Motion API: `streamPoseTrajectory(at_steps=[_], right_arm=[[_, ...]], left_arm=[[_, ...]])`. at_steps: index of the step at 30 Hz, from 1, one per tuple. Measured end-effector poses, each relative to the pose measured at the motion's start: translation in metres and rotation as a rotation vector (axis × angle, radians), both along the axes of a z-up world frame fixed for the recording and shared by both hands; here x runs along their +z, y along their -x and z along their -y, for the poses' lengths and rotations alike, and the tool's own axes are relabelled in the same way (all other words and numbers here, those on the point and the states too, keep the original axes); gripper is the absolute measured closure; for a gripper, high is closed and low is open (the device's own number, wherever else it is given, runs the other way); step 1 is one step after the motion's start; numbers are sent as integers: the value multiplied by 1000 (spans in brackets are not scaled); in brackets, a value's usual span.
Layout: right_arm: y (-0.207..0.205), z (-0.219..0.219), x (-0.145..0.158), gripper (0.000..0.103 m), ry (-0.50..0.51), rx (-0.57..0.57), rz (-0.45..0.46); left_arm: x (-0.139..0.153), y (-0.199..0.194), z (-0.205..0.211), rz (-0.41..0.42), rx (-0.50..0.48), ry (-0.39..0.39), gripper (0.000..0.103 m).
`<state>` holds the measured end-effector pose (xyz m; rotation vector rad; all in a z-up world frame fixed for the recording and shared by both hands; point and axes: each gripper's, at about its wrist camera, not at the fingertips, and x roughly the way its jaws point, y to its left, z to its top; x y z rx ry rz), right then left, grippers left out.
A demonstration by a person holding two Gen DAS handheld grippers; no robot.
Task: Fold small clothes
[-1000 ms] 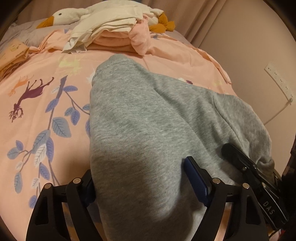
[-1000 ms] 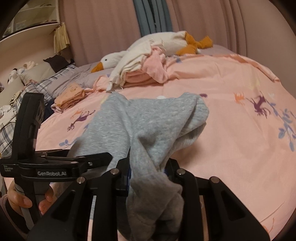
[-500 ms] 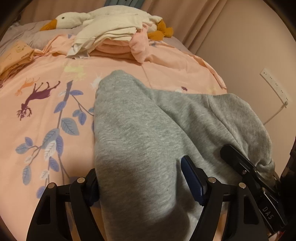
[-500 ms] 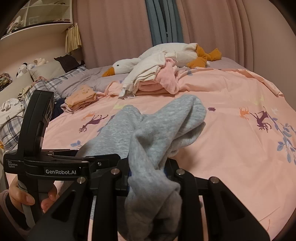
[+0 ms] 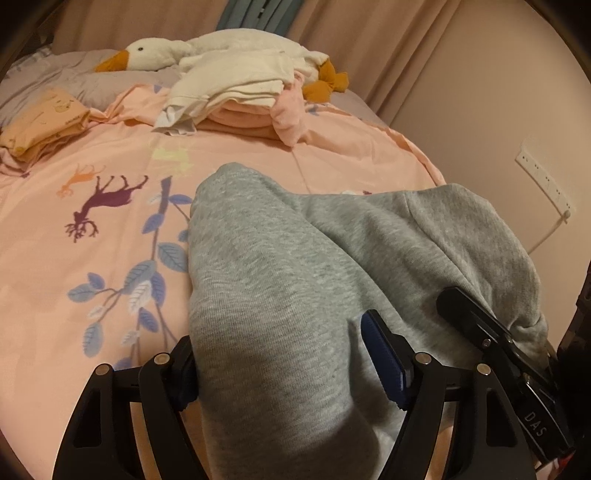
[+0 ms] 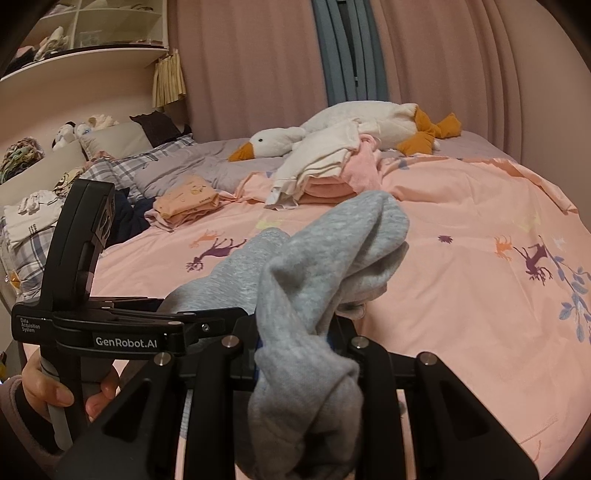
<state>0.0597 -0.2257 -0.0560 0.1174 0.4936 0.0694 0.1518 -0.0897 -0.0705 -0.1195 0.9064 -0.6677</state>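
Observation:
A grey sweat-fabric garment [image 5: 295, 277] hangs between both grippers above the pink printed duvet [image 5: 92, 258]. My left gripper [image 5: 284, 362] has its jaws set wide, closed on a thick bundle of the grey cloth that fills the gap. In the right wrist view the garment [image 6: 332, 251] is bunched into a rope, and my right gripper [image 6: 295, 343] is shut on it, with a tail of cloth hanging down over the jaws. The left gripper [image 6: 207, 321] shows at the left, held by a person's hand [image 6: 48, 391]. The right gripper [image 5: 480, 328] lies along the garment's right edge.
A plush goose [image 6: 332, 129] lies at the far end behind a pile of cream and pink clothes [image 5: 240, 103]. A folded orange garment [image 5: 44, 122] sits at the far left. Pillows [image 6: 147, 162] and shelves [image 6: 92, 29] are on the left, and a wall socket strip [image 5: 543, 181] on the right.
Both grippers have risen and drawn back with the grey garment still in them. More of the bed's far end shows. The garment's far fold has lifted and pulled nearer.

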Motion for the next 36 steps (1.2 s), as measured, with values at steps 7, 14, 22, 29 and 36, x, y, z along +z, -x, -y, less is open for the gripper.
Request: streamPoseTrajectory(at_steps=[7,14,22,29,36], right_arm=[[-5,-20,8,78,4,37,22],[-15,-38,14,78,9,75,32],[-27,-61,16,78,14,116,33],[-36,-77,17,78,16,148,31],[-47,-92,14,78,19,176,23]], left_arm=[[8,1,-20,16,35,4,27],[12,-4,-41,25,73,9,27],[12,-11,-62,25,115,16,27],[11,-16,-81,25,147,17,27],[8,-23,-95,19,174,14,27]])
